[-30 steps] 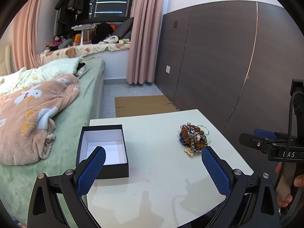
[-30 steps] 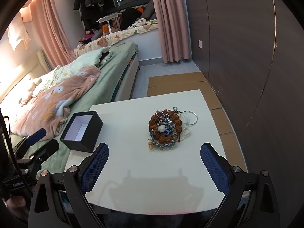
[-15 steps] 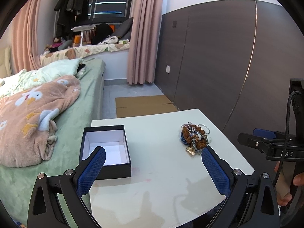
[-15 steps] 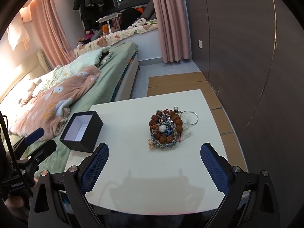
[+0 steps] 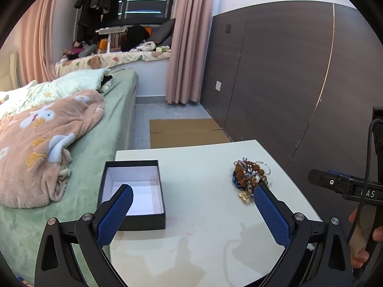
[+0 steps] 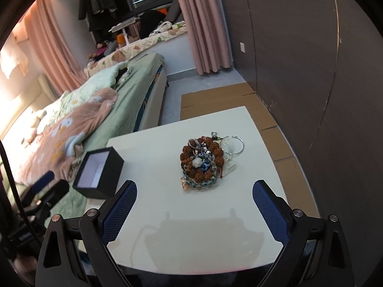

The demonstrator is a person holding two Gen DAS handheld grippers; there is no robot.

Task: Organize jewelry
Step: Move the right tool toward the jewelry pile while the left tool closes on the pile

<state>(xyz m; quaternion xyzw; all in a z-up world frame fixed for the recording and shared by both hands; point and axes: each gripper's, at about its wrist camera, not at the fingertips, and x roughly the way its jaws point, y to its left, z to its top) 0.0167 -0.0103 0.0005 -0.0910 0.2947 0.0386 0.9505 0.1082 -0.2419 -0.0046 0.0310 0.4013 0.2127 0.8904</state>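
A pile of jewelry (image 6: 201, 162), brown bead bracelets, glass beads and chains, lies on the white table (image 6: 196, 210); a silver hoop (image 6: 231, 145) sits at its right edge. The pile also shows in the left wrist view (image 5: 249, 178). An open black box with a white inside (image 5: 134, 191) stands at the table's left edge, also in the right wrist view (image 6: 98, 172). My left gripper (image 5: 192, 197) is open and empty above the table's near part, between box and pile. My right gripper (image 6: 194, 192) is open and empty just short of the pile.
A bed with a green sheet and a pink blanket (image 5: 45, 138) runs along the table's left side. A dark panelled wall (image 5: 287, 83) stands on the right. Flat cardboard (image 5: 186, 131) lies on the floor beyond the table.
Both grippers have drifted slightly forward and left over the table; box and jewelry pile sit a little closer in view. Both stay open and empty.
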